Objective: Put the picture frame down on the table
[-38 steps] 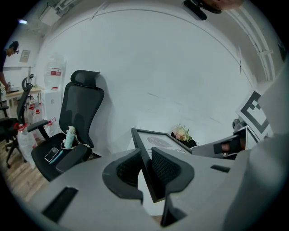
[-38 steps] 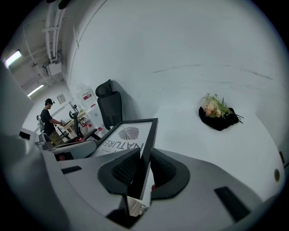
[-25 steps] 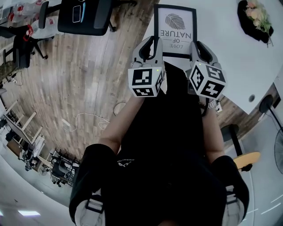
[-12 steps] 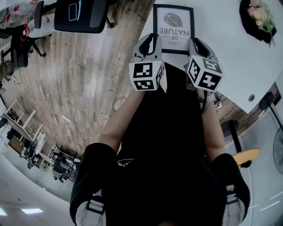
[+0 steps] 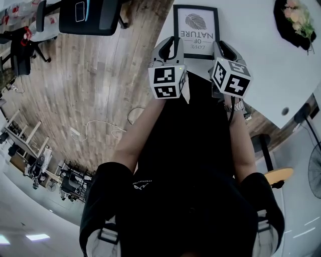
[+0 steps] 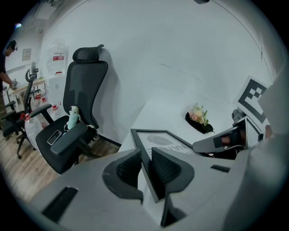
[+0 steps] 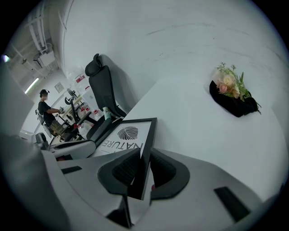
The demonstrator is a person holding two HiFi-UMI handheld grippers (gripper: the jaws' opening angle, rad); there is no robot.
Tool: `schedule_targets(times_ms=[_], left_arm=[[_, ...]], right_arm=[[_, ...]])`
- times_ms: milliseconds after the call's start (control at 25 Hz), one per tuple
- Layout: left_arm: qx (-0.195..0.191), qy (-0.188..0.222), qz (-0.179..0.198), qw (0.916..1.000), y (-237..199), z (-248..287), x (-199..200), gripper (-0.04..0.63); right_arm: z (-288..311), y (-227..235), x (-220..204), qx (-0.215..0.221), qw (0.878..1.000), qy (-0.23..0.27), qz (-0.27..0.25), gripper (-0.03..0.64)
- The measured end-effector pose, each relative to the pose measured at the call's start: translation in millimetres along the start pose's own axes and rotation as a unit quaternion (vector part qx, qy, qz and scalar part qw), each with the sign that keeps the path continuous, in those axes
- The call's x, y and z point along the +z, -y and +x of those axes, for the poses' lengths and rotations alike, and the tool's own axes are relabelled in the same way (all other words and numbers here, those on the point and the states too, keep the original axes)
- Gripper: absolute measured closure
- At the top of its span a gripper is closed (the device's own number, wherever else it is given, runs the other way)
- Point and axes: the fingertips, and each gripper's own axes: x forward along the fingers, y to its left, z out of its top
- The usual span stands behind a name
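Note:
The black picture frame, with a leaf print and the words "LOVE OF NATURE", is held nearly flat over the near corner of the white table. My left gripper is shut on its left edge near the bottom corner. My right gripper clamps the right edge. In the left gripper view the frame runs between the two jaws of the left gripper. In the right gripper view the frame's edge sits pinched in the right gripper. Whether the frame touches the table is hidden.
A black holder of pink flowers lies on the table's far right, also seen as the flowers in the right gripper view. A black office chair stands on the wood floor left of the table. A round stool is at the right.
Both grippers and the frame have moved forward, farther over the table; the frame sits higher in the head view than one second ago. Both stay clamped.

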Motion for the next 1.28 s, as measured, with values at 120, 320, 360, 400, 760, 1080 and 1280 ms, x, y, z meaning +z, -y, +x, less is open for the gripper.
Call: schedule_targets(times_ms=[120,320,360,400,760,1080,1280], left_arm=[[0.000,-0.007,0.003,1.0000,-1.1,4.9,-4.7,0.520],[0.005,-0.018,0.001,0.9998,-1.4,12.7,-12.1,0.520],[0.005,-0.021,-0.004,0.9998,-1.9,15.0,-14.2,0.522],[0.004,-0.023,-0.011,0.9997,-2.7,17.2,-16.6,0.523],[0.000,-0.041,-0.025,0.9989,-7.6,26.0,-29.4,0.523],[0.006,-0.042,-0.012,0.9990,-0.8,32.4,-29.1,0.523],[0.006,-0.043,-0.011,0.9990,-0.2,29.2,-29.5,0.523]], right_arm=[[5.6,2.1,-2.7,-0.001,1.000,-0.007,-0.001,0.548],[13.8,8.0,-8.6,0.002,1.000,-0.016,0.005,0.549],[16.2,9.6,-10.3,0.002,1.000,-0.019,0.007,0.549],[18.7,11.1,-12.2,0.002,1.000,-0.022,0.010,0.549],[31.1,14.5,-26.6,0.005,0.999,-0.048,0.020,0.558],[37.3,6.9,-29.0,0.006,0.999,-0.050,0.002,0.610],[34.1,7.2,-33.6,0.010,0.999,-0.052,0.003,0.611]])
